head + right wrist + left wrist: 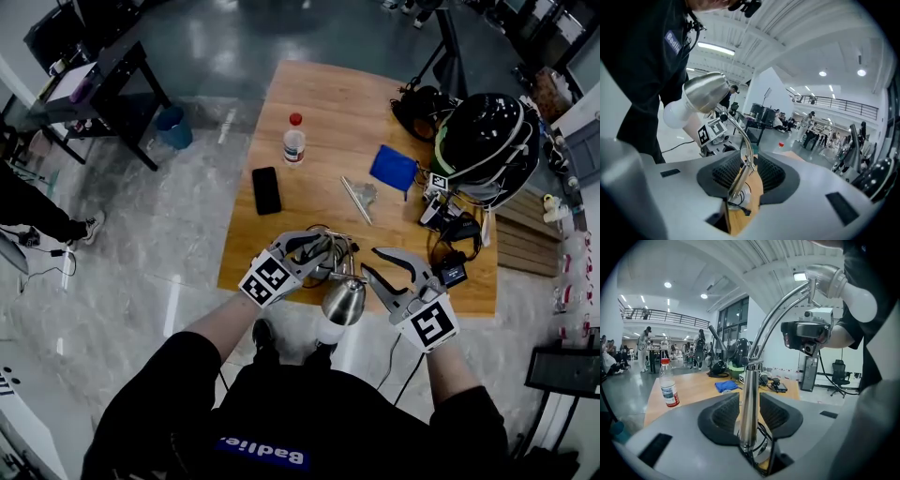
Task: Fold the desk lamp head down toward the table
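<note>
Although the lamp head [343, 300] tips downward on its arched neck at the tabletop's [319, 103] near edge, it hangs well above the wood, so the fold seems unfinished. The left tongs [749, 412] stand open around the stem [751, 378] without pressing it. The right tongs [749, 174] are open and grip nothing. What the capped bottle [294, 139] holds cannot be made out.

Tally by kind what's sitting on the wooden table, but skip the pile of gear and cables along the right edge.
Clear plastic water bottle with red cap: 1
Flat black phone: 1
Blue cloth: 1
Silver metal desk lamp: 1
Small silvery item beside the cloth, kind unclear: 1
Total: 5
</note>
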Available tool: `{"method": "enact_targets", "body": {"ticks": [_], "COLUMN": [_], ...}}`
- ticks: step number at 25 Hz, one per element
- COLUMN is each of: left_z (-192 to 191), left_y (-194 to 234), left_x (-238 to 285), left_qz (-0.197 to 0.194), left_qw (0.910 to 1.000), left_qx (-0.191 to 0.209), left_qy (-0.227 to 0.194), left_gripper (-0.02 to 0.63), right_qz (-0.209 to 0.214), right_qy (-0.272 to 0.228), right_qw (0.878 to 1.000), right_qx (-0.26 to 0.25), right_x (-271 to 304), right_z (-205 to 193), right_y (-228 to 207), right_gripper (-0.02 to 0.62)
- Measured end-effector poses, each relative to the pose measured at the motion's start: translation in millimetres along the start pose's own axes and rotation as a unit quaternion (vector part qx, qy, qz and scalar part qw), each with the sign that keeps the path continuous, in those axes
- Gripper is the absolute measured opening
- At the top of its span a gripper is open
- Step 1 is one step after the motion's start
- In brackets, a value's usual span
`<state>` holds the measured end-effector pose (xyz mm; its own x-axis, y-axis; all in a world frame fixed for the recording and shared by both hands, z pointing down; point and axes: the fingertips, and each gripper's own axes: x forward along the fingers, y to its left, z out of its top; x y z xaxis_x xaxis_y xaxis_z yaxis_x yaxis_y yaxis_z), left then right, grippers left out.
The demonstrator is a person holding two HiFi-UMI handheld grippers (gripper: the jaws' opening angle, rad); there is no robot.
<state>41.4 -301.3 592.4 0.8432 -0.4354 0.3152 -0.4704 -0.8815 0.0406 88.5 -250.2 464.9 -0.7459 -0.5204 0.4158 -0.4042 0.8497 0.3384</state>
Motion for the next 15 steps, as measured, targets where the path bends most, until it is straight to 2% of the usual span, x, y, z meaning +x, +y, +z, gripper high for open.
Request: {"method": "enact_targets", "body": {"ticks": [6,11,15], "left_z": [3,3,1], "left_y": [-1,-6,-4], "left_x": [14,20,22], "left_qz": [-0.025,-0.046,-0.057], "left_qw": [0.9991,0.9978,0.9975], "left_qx": [0.032,0.044,0.038], "left_qy": [0.01,0.017,0.02], "left_gripper": [0.126,0.126,0.125], "right_qz": [0.035,0.061,0.068], "right_qy": [0.024,0.033,0.026], "right_qw": [0.992,0.974,0.962], "right_qx": [-0.117,-0.217,-0.263], "right_x": [18,26,34], "right_z": [8,21,30], "right_y": [3,11,11], "right_gripper": [0.103,0.103,0.103]}}
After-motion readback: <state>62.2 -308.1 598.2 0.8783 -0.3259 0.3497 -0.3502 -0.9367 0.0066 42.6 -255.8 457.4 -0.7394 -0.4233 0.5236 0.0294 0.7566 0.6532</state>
